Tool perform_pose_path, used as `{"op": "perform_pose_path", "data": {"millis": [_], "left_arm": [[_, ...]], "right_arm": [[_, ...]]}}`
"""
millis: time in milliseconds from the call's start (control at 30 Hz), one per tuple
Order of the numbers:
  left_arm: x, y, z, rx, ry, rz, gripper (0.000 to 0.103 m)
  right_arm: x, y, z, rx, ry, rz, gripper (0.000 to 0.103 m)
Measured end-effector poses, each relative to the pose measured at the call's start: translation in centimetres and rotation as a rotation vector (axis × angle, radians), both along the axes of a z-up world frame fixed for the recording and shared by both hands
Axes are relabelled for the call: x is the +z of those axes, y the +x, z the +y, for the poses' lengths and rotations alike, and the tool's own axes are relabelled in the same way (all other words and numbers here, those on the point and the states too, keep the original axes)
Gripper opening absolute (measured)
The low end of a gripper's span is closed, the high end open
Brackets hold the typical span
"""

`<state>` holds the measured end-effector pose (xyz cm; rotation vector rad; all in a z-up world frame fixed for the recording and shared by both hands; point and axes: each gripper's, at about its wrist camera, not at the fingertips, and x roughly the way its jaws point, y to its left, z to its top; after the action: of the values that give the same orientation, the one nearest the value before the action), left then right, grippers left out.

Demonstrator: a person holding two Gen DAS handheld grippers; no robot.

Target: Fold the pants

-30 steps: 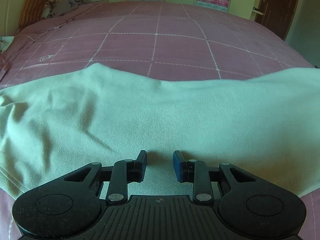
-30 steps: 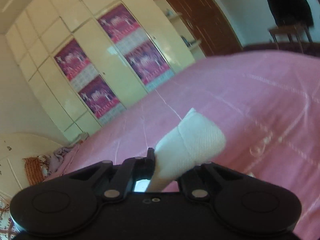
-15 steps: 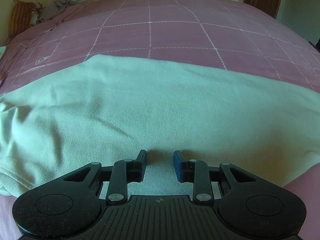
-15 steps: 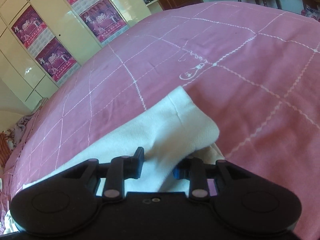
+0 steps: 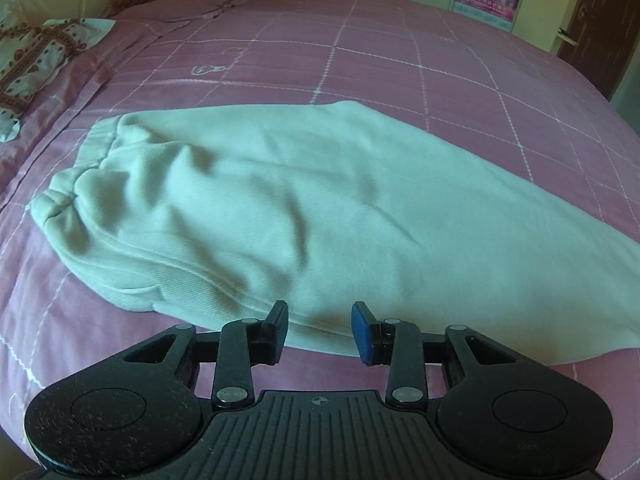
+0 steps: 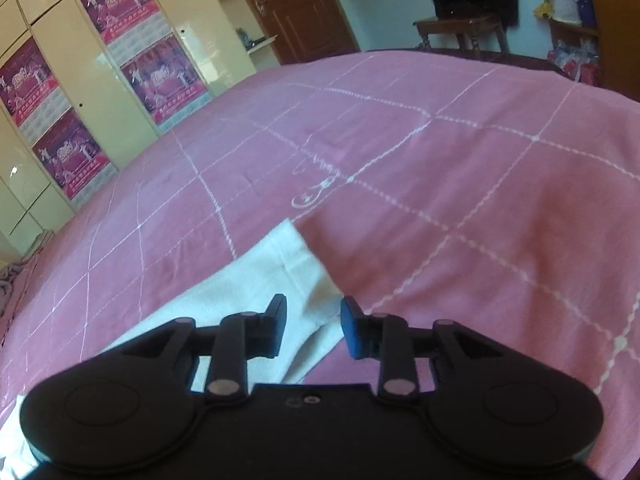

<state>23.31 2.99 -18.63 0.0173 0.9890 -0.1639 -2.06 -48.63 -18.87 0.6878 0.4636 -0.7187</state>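
Pants (image 5: 304, 216) lie pale and rumpled (waistband bunched) on pink bedspread (image 5: 360, 64).

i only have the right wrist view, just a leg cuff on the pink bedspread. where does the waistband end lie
Observer: In the left wrist view the pants lie flat on the bedspread, with the gathered waistband at the far left.
Operator: is the left gripper holding them
Observer: No. The left gripper hangs over the near edge, its jaws opening, pads clear of the cloth.
Operator: anything else on the bed
Observer: A patterned cloth lies at the bed's left edge, apart from the pants.
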Motion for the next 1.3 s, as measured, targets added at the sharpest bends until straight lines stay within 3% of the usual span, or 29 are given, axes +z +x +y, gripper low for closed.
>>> {"op": "perform_pose_path", "data": {"millis": [133, 200, 400, 667, 733, 967, 1167, 1300], "left_arm": [[0.8, 0.6, 4.4, 0.111, -0.045, 0.008, 0.053], [0.9, 1.0, 6.4, 0.173, -0.065, 0.023, 0.055], [-1.0, 1.7, 11.1, 0.339, -0.156, 0.053, 0.055], [-2.5, 4.2, 12.3, 0.403, -0.261, 0.078, 0.055], [-3.0, 4.6, 12.4, 0.413, -0.268, 0.090, 0.048], [-3.7, 3.1, 12.8, 0.440, -0.401, 0.144, 0.047], [-3.7, 4.3, 12.9, 0.484, -0.421, 0.104, 0.047], [-4.1, 4.9, 13.4, 0.496, -0.401, 0.088, 0.034]], "right_arm": [[-0.1, -0.2, -0.7, 0.006, 0.062, -0.041, 0.033], [0.0, 0.4, 0.2, 0.044, 0.050, -0.045, 0.045], [-0.9, 1.7, 2.6, 0.100, 0.058, -0.043, 0.047], [-1.0, 2.0, 3.3, 0.102, 0.067, -0.044, 0.049], [-1.0, 1.9, 3.3, 0.097, 0.068, -0.046, 0.051], [-1.2, 1.8, 3.2, 0.088, 0.070, -0.043, 0.055], [-1.2, 2.1, 3.5, 0.093, 0.073, -0.038, 0.057], [-1.3, 2.0, 3.5, 0.090, 0.071, -0.040, 0.059]]}}
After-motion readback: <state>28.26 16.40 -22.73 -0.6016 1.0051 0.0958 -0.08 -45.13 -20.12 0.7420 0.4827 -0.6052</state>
